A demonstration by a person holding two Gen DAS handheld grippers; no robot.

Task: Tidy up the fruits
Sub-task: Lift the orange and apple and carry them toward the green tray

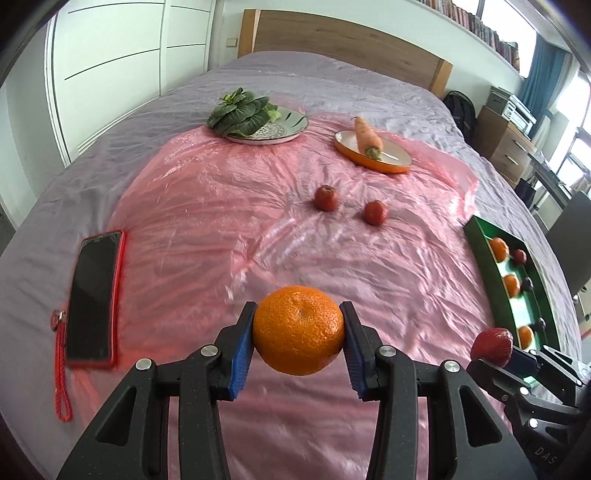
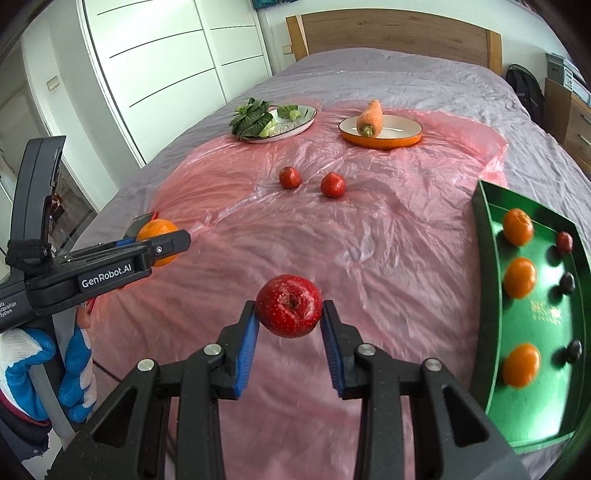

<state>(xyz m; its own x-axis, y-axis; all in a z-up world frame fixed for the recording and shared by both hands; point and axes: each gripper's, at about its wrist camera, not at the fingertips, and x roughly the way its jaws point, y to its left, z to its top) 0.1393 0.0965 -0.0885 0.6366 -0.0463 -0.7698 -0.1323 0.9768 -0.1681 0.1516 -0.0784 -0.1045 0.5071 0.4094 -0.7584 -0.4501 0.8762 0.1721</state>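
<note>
My left gripper (image 1: 298, 332) is shut on an orange tangerine (image 1: 298, 329), held above the pink plastic sheet; it also shows in the right wrist view (image 2: 157, 242). My right gripper (image 2: 290, 314) is shut on a small red fruit (image 2: 289, 311), seen at the right edge of the left wrist view (image 1: 493, 342). Two more red fruits (image 2: 290, 177) (image 2: 333, 185) lie on the sheet further back. A green tray (image 2: 487, 236) at the right holds three tangerines (image 2: 520, 277) in a row beside several small dark-red fruits (image 2: 567, 282).
A plate with leafy greens (image 2: 295, 118) and an orange dish (image 2: 388, 139) with a carrot (image 2: 370, 119) stand at the back of the sheet. A phone in a red case (image 1: 94, 299) lies left. The bed has a wooden headboard (image 2: 388, 31); drawers stand right.
</note>
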